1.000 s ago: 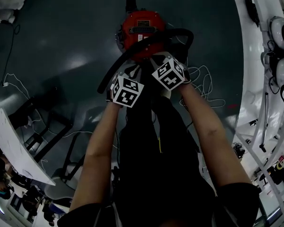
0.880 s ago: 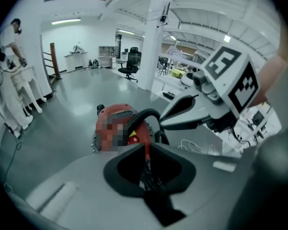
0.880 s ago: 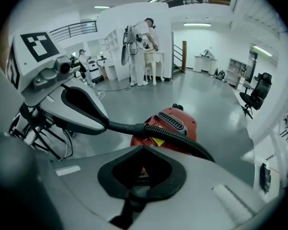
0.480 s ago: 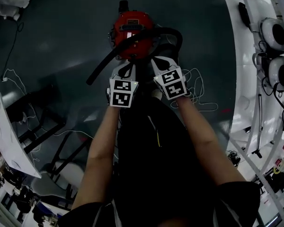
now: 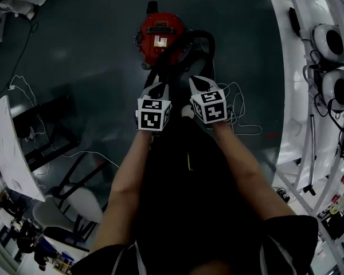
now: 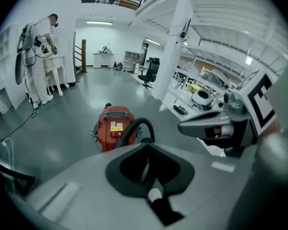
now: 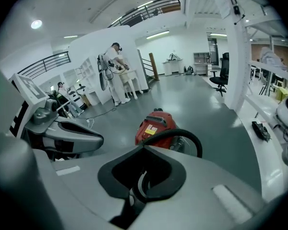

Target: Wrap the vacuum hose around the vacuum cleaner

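Grey floor (image 5: 74, 50); only gripper views show a person (image 6: 41, 51) beyond the vacuum (image 6: 114, 128).

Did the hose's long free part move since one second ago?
Yes. Against the vacuum cleaner, the hose swung from lower left to nearly straight below it.

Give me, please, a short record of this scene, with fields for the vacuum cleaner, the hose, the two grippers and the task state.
vacuum cleaner: red canister, standing on the dark floor ahead of the person
hose: black, arcs off the cleaner's right side and comes back to the grippers
left gripper: shut, apparently on the hose
right gripper: shut, apparently on the hose
task state: hose not yet wrapped around the cleaner
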The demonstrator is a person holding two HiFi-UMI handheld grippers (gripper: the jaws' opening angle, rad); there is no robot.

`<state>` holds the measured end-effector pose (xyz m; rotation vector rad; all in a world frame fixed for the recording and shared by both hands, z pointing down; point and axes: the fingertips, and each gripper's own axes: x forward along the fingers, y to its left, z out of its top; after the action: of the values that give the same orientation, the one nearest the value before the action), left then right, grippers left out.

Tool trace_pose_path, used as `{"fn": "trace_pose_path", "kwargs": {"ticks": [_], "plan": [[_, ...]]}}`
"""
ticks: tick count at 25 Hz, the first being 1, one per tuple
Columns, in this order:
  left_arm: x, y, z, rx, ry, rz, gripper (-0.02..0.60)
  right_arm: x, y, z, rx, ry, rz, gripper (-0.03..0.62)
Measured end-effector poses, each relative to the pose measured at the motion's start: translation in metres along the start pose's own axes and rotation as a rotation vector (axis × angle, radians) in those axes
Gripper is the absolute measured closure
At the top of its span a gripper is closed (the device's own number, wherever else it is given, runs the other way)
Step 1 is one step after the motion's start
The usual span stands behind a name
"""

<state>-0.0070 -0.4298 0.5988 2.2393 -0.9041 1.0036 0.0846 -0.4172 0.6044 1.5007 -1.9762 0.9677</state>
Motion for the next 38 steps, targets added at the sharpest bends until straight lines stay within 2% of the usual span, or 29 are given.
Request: {"fn": "trace_pose_path", "kwargs": {"ticks": [4,7,12,17,38], "plan": [[0.008,-0.001,-0.019,0.020,0.052,-0.005,0.569,0.006,0.000,-0.019,0.046,0.029,-0.011,0.599],[0.008,-0.006,-0.024,0.053,0.045,-0.024,0.569,0.010,0.004,-0.025,0.046,0.034,-0.024,0.599],[-0.004,-0.011,-0.039,0.049,0.043,-0.064,0.571,0.006,0.019,-0.040,0.062,0.050,-0.046,0.599],[-0.018,-0.011,-0.043,0.078,0.034,-0.076,0.571,-0.004,0.033,-0.048,0.066,0.049,-0.063,0.599],[-0.060,-0.023,-0.043,0.113,-0.026,-0.131,0.571,-0.042,0.080,-0.040,0.096,-0.042,-0.131,0.599]]}}
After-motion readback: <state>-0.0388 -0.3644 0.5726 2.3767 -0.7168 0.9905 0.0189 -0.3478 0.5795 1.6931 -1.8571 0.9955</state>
